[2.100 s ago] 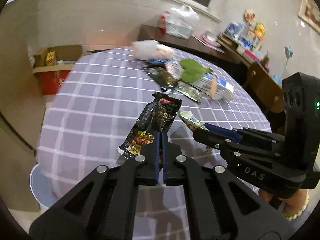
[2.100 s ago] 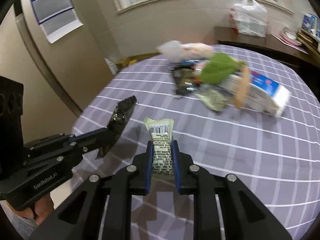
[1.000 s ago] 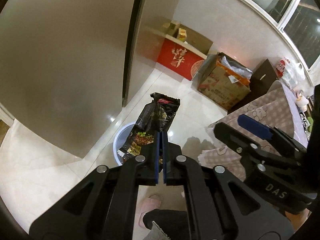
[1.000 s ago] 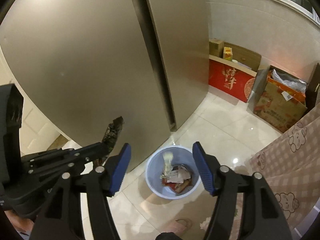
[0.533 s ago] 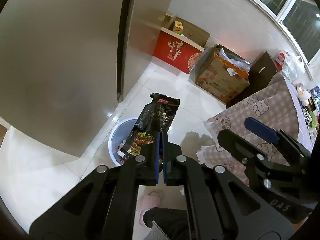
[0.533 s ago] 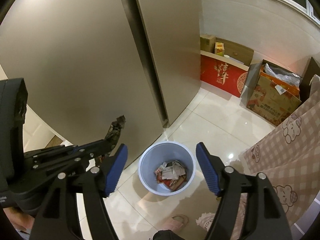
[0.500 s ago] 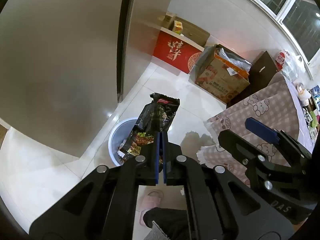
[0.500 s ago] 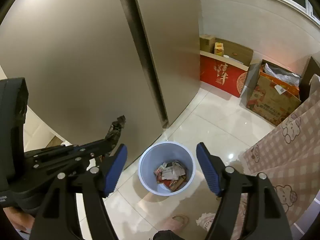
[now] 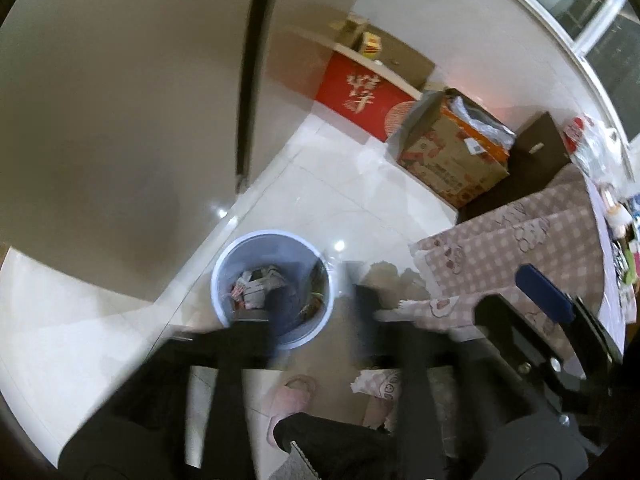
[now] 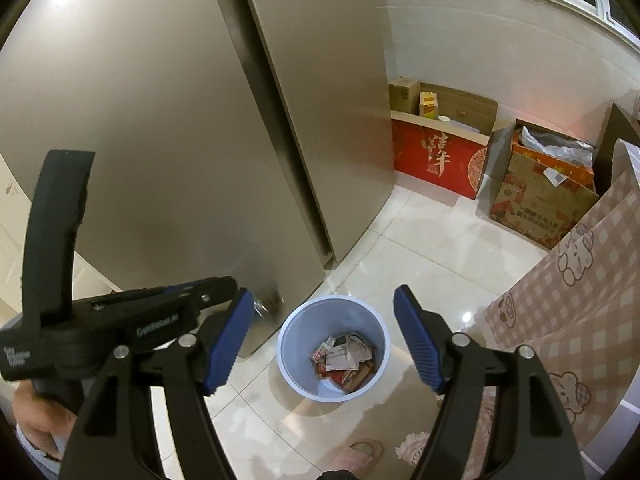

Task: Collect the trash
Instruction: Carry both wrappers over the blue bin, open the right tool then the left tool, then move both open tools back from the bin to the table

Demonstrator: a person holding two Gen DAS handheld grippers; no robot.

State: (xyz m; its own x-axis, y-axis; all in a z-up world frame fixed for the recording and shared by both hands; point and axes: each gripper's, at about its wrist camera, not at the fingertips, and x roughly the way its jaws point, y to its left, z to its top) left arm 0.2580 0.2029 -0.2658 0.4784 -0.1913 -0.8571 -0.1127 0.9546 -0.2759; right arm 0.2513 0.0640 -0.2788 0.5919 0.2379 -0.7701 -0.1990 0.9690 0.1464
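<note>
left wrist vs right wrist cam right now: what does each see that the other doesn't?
Only left wrist: the table top's far edge with a white plastic bag, and the right gripper from the side. Only right wrist: the left gripper from the side and the hand holding it. Both: blue trash bin holding wrappers, red box, checked tablecloth, pink slipper.

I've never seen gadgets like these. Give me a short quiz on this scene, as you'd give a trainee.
1. True or false: the right gripper is clamped on a wrapper.
2. What does the bin hold? A) nothing B) crumpled trash C) water
3. Fill in: the pink thing on the floor near the bin is a ___.
Key: 1 false, its jaws are wide open and empty; 2 B; 3 slipper.
</note>
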